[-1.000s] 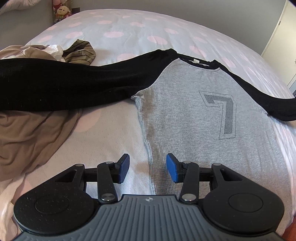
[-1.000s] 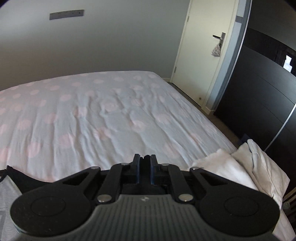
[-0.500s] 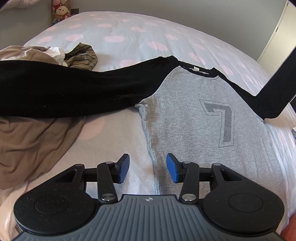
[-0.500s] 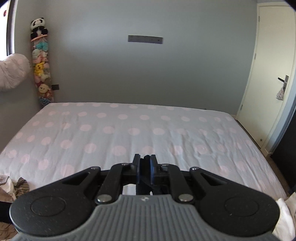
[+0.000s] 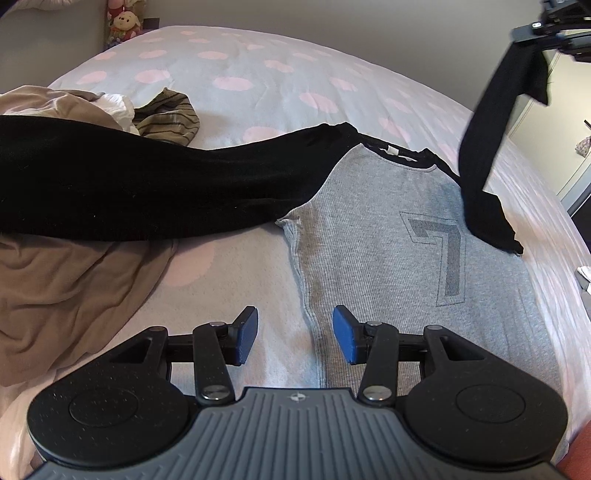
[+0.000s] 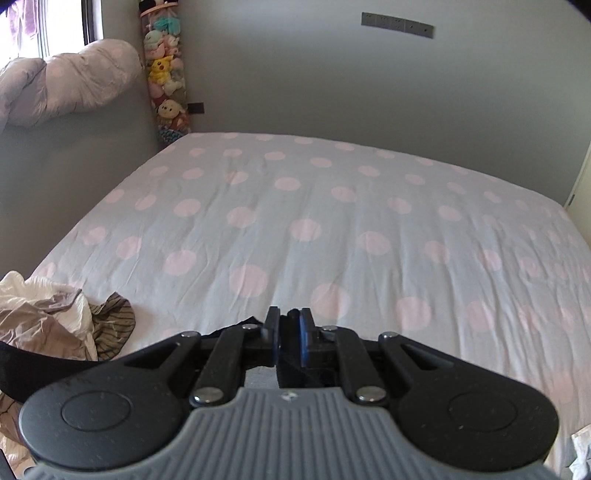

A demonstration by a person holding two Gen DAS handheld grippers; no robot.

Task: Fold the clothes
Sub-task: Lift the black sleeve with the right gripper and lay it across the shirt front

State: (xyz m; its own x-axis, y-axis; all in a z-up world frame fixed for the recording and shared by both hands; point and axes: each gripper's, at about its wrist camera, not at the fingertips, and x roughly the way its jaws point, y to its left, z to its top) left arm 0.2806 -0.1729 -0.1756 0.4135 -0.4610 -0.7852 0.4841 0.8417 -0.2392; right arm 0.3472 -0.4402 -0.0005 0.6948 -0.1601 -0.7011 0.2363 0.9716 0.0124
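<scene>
A grey shirt (image 5: 399, 251) with black sleeves and a dark "7" print lies face up on the spotted bed. Its left black sleeve (image 5: 122, 192) stretches flat to the left. The right black sleeve (image 5: 491, 122) hangs lifted in the air, pinched at its cuff by my right gripper (image 5: 543, 27) at the top right of the left wrist view. In the right wrist view that gripper (image 6: 289, 341) is shut on black fabric. My left gripper (image 5: 295, 334) hovers open over the shirt's left side seam, nothing between its blue pads.
A beige garment (image 5: 66, 280) and a heap of white and striped clothes (image 5: 162, 114) lie at the left of the bed (image 6: 314, 221). Stuffed toys (image 6: 166, 77) hang in the far corner. A door (image 5: 576, 147) stands at the right.
My right gripper has lifted the right sleeve off the bed and swung it up and leftward over the shirt. The left gripper has barely moved.
</scene>
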